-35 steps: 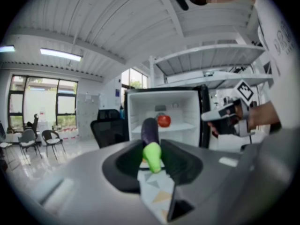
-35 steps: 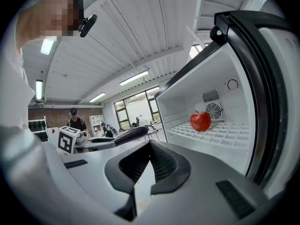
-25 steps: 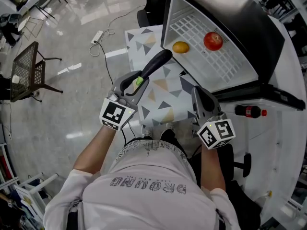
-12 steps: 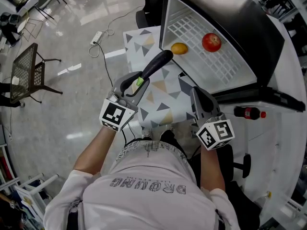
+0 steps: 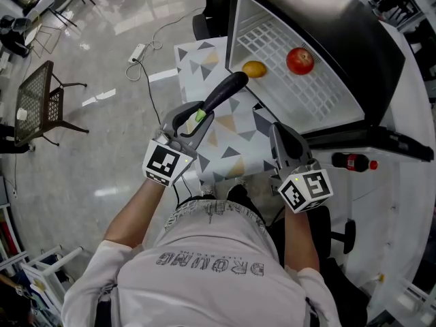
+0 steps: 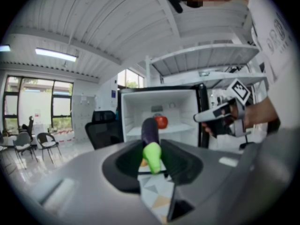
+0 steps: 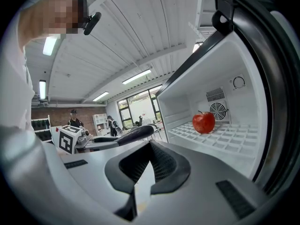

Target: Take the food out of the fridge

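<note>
Little moves since a second ago: left gripper (image 5: 198, 118) stays clamped on eggplant (image 5: 222, 94) above table (image 5: 228, 145). Right gripper (image 5: 285, 139) jaws together, empty. Apple (image 5: 300, 60) at 1 o'clock and orange (image 5: 254, 68) at 12 remain in fridge (image 5: 306, 97); two pickups likely left.

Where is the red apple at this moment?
In the head view, the red apple sits on the wire shelf inside the open fridge, at upper right, just right of the orange fruit and apart from it.

Bright, even light; fisheye-warped edges
</note>
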Demonstrator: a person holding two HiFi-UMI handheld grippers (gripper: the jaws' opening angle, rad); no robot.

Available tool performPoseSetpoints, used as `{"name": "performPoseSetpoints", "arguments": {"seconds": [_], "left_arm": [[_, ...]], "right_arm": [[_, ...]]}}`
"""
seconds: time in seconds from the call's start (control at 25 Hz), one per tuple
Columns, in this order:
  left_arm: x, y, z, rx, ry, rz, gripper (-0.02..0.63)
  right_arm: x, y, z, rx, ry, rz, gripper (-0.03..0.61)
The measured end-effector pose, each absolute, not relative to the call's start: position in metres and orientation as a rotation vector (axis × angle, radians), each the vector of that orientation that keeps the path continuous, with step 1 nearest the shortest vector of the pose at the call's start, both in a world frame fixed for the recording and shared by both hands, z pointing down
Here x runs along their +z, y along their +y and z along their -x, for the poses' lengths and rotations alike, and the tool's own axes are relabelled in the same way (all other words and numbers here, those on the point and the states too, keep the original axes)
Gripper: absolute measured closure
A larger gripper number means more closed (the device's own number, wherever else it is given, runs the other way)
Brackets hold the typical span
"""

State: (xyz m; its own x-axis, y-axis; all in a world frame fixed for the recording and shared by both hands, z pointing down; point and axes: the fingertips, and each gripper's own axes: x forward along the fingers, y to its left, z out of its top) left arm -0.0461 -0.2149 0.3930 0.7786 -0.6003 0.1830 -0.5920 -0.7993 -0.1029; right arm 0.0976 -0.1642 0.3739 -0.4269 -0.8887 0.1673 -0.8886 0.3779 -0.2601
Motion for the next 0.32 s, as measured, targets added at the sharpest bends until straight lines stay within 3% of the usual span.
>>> {"name": "performPoseSetpoints", "arguments": {"seconds": [0.32], "left_arm": [[0.3920, -0.2184, 0.0396, -0.314, 0.976, 2.929, 0.491]], "right_arm": [[0.3774, -0.1662, -0.1015, -0.504, 2.609, 1.681, 0.580]]}}
